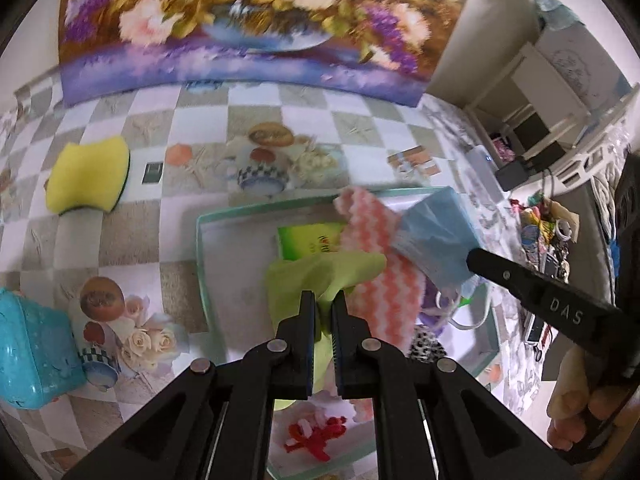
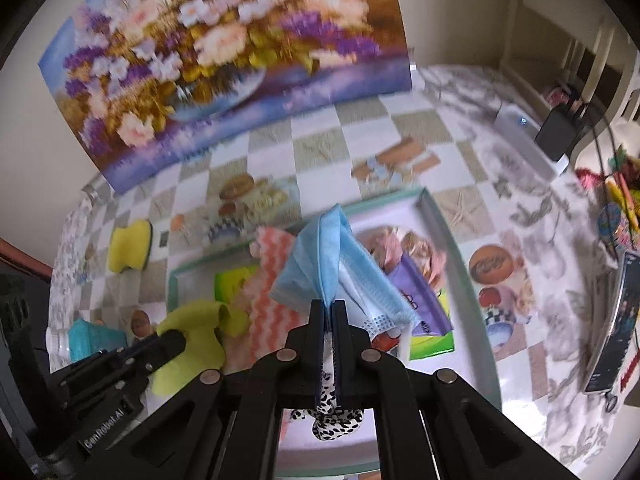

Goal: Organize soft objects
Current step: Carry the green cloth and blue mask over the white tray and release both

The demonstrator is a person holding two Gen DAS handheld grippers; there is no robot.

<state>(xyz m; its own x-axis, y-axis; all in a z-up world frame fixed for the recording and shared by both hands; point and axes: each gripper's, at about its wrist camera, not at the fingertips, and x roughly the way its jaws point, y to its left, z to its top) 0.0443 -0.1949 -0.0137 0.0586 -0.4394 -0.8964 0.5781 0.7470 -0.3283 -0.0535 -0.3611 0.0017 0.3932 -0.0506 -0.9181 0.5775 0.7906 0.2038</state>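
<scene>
Left gripper (image 1: 323, 298) fingers clamp a green cloth (image 1: 320, 270) over the tray (image 1: 202, 264). Right gripper (image 2: 329, 305) fingers pinch a blue mask (image 2: 320, 256) at frame centre. Sponge (image 1: 88, 176) lies upper left on the bench (image 1: 120, 240).

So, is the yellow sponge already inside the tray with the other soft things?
No, the yellow sponge lies on the checkered tablecloth, outside the tray and apart from its rim.

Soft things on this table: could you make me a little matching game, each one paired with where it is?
Things:
1. green cloth
2. blue face mask
3. yellow sponge
4. pink zigzag cloth

Places:
A. on the bare tablecloth, outside the tray
B. lying in the tray
C. pinched by the right gripper
D. pinched by the left gripper

Pairs: 1-D, 2-C, 3-A, 4-B
</scene>
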